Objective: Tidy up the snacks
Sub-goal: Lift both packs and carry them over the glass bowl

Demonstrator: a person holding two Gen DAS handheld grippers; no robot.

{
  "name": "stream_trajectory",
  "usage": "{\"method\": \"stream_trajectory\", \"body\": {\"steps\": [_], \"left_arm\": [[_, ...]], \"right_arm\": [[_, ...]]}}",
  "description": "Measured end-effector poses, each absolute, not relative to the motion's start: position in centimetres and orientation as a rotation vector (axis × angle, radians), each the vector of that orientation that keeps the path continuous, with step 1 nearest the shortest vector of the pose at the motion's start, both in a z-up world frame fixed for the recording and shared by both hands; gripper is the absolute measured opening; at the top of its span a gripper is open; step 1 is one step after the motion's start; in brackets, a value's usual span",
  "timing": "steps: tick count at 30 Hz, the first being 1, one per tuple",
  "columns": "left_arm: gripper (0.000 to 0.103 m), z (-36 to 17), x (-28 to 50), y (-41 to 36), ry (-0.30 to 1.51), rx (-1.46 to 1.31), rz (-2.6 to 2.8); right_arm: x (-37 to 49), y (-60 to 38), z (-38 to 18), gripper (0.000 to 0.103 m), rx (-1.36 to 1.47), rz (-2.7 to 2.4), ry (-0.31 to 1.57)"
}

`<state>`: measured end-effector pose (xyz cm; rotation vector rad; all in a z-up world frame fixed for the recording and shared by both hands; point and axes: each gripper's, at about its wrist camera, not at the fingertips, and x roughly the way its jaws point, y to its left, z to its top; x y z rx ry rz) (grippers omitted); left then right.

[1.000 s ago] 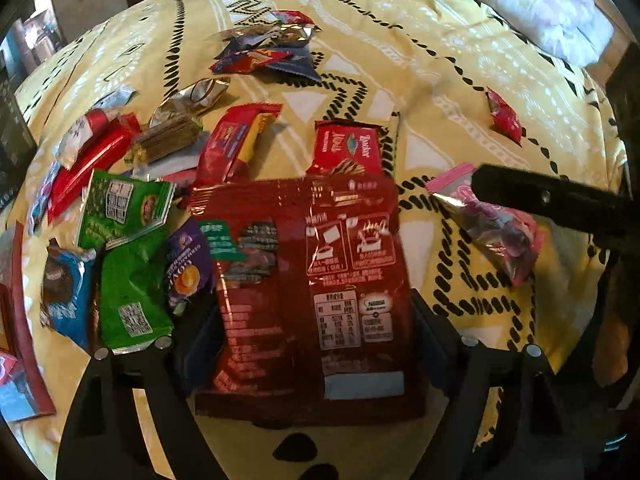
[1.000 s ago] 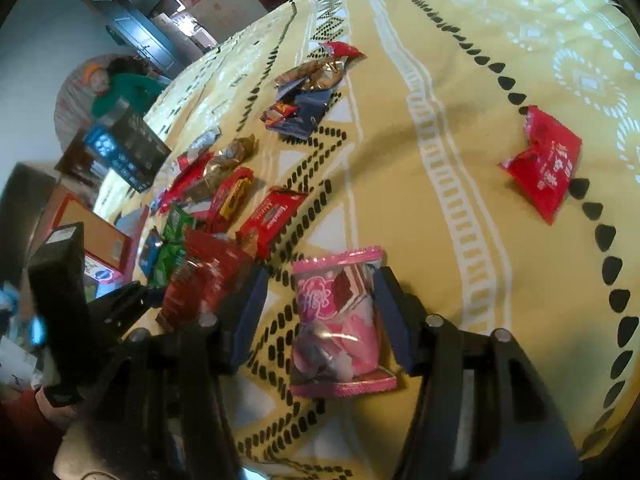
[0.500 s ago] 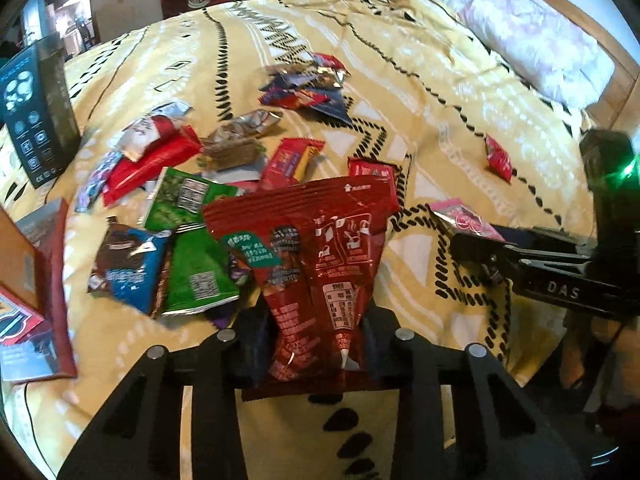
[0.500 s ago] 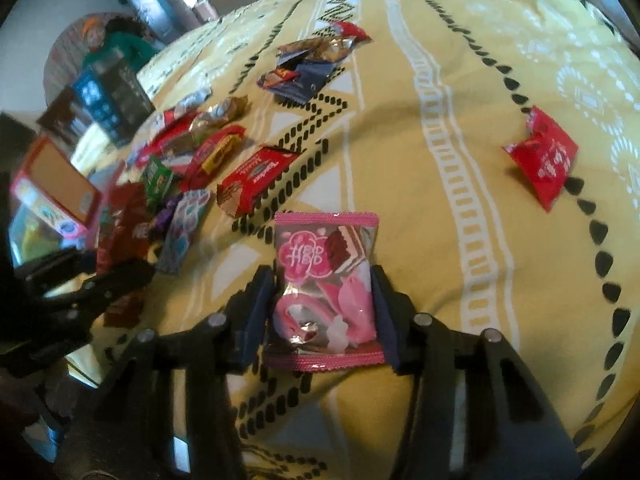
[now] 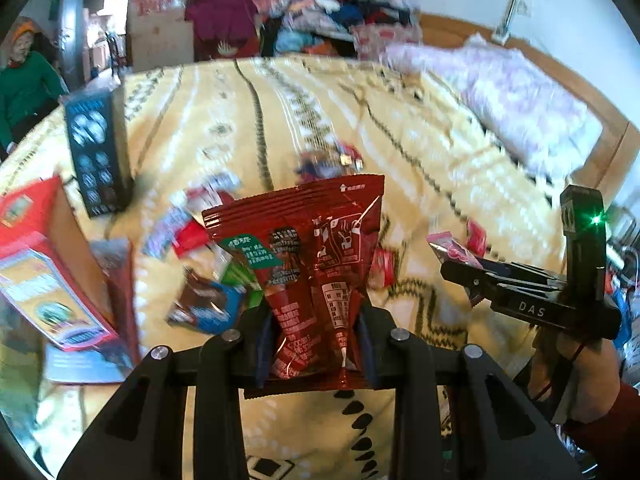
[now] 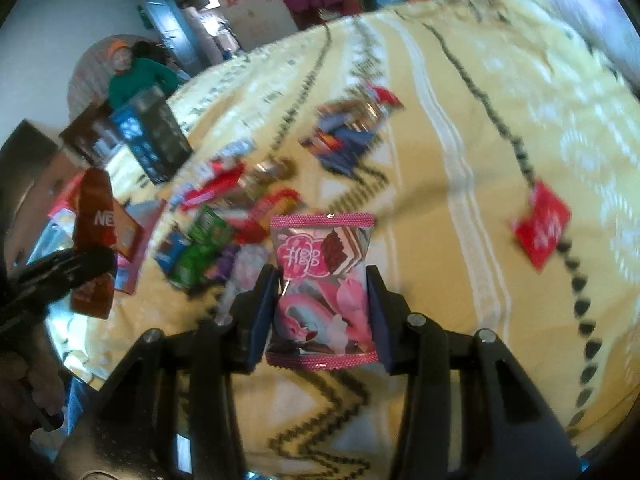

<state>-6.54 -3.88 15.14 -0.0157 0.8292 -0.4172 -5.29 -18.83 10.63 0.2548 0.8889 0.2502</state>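
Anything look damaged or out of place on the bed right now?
Yes: the dark red packet in the left gripper is squeezed into a crumpled wedge. One small red packet lies alone, apart from the snack pile.

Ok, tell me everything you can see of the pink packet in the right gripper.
The pink packet is a small, glossy plastic pouch with crimped pink seals at top and bottom, a flower logo, a picture of a brown layered cake, and pink swirls over a silvery panel. It stands upright, slightly puffed and unopened, lifted clear of the yellow bedspread. The right gripper pinches its lower half from both sides, its jaws closing on it. In the left wrist view only its upper end shows, poking past that gripper's fingers.
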Motion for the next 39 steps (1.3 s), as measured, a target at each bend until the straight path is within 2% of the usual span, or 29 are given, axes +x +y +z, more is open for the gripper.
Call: {"method": "stream_trajectory", "body": {"steps": [9,18,25,32,39], "left_arm": [[0.033,20.3,-6.5,3.6,0.700,-0.059,-0.284],[0.033,22.0,-6.1,16.3,0.663,-0.172,-0.063],[0.033,23.6,-6.7,25.8,0.608,-0.232,0.108],[0.033,24.8,-7.0,30.0,0.580,-0.248,0.183],[0.032,24.8,-6.8,33.2,0.593,-0.281,0.223]], "right_arm": [[-1.8,-11.6,19.2,0.044,0.158,0.403,0.732],[1.1,-1.4,20.9,0.044,0.129,0.611,0.728],[2.5,4.6,24.7,0.044,0.131,0.725,0.665],[3.9,10.7,28.9,0.044,0.087,0.839,0.636],[4.9,16.2,29.9,0.044,0.054,0.927,0.668]]}}
